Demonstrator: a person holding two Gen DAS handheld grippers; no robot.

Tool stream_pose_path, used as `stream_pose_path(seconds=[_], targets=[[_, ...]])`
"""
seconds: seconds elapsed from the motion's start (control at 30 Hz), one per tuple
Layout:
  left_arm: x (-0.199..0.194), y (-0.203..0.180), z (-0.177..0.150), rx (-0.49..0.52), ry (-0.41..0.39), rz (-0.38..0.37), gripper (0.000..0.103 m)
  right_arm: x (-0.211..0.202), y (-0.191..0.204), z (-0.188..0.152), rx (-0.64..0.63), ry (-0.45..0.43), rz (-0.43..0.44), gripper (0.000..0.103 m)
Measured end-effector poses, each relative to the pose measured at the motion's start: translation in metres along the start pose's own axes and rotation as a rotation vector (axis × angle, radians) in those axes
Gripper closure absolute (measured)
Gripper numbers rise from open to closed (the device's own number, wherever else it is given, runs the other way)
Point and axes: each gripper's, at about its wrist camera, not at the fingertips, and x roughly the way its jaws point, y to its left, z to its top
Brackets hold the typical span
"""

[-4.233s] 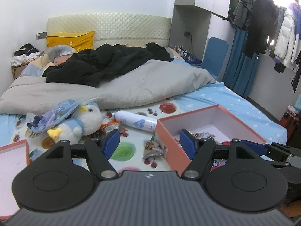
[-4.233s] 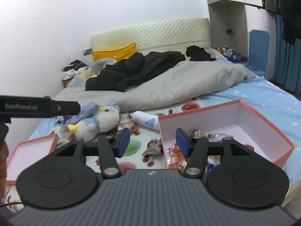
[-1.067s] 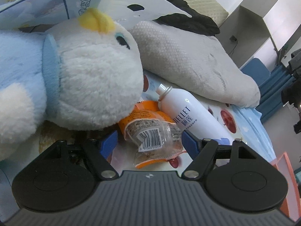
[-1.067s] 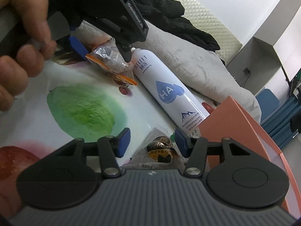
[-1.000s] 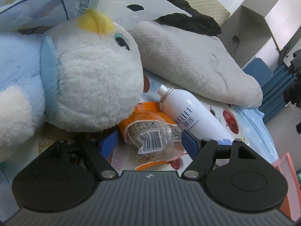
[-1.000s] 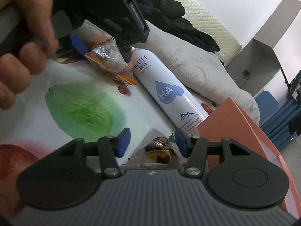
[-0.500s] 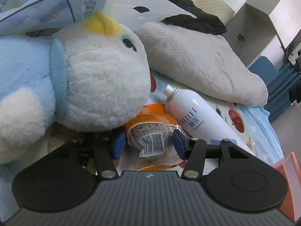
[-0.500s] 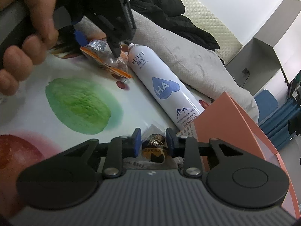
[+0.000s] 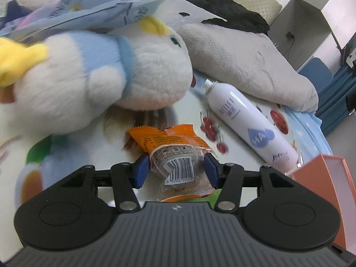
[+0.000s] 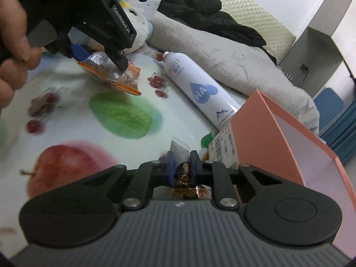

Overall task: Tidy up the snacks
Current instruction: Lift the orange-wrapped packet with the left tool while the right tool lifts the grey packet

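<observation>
Gripping one snack each, I clear two at once: my left gripper [image 9: 175, 170] has closed on the orange packet [image 9: 178, 155], just off the bed [image 10: 124, 115] by the plush [image 9: 93, 80], and my right gripper [image 10: 180, 166], jaws just closing, pinches a dark candy [image 10: 183, 173] beside the box [image 10: 267, 138] where I judge both belong.

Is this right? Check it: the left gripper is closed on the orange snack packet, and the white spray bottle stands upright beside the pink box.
Not quite. The left gripper does grip the orange snack packet, but the white spray bottle lies on its side on the sheet, its base near the pink box. The right wrist view shows it.
</observation>
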Motion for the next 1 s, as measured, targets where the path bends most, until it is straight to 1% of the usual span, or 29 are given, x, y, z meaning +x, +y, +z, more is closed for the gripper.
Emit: stream_pose_path(seconds=[0.07, 0.17, 0.27, 0.33, 0.43, 0.53, 0.6, 0.63, 0.73, 0.87, 1.0], targets=[[-0.012, 0.001, -0.011, 0.024, 0.016, 0.018, 0.045, -0.008, 0.0, -0.004, 0.022, 0.014, 0.036, 0.086], [-0.031, 0.003, -0.025, 0.023, 0.047, 0.027, 0.045, -0.022, -0.002, -0.01, 0.037, 0.029, 0.078, 0.087], [-0.055, 0.0, -0.041, 0.058, 0.052, 0.053, 0.045, -0.037, -0.002, -0.018, 0.036, 0.041, 0.111, 0.087], [-0.073, -0.001, -0.053, 0.066, 0.057, 0.057, 0.045, -0.05, -0.004, -0.022, 0.041, 0.046, 0.126, 0.088], [-0.098, -0.004, -0.072, 0.099, 0.067, 0.074, 0.045, -0.066, -0.008, -0.029, 0.087, 0.071, 0.163, 0.088], [-0.128, 0.0, -0.091, 0.072, 0.068, 0.074, 0.045, -0.083, -0.01, -0.037, 0.107, 0.095, 0.192, 0.088], [-0.144, -0.003, -0.105, 0.078, 0.065, 0.073, 0.045, -0.093, -0.011, -0.043, 0.118, 0.11, 0.215, 0.089], [-0.152, -0.004, -0.112, 0.082, 0.067, 0.07, 0.045, -0.097, -0.011, -0.046, 0.126, 0.122, 0.226, 0.089], [-0.173, -0.002, -0.135, 0.052, 0.076, 0.05, 0.045, -0.113, -0.015, -0.052, 0.158, 0.152, 0.26, 0.089], [-0.196, -0.001, -0.16, 0.035, 0.081, 0.051, 0.045, -0.131, -0.013, -0.06, 0.189, 0.192, 0.29, 0.089], [-0.207, 0.002, -0.179, 0.027, 0.095, 0.051, 0.045, -0.142, -0.009, -0.066, 0.225, 0.206, 0.328, 0.089]])
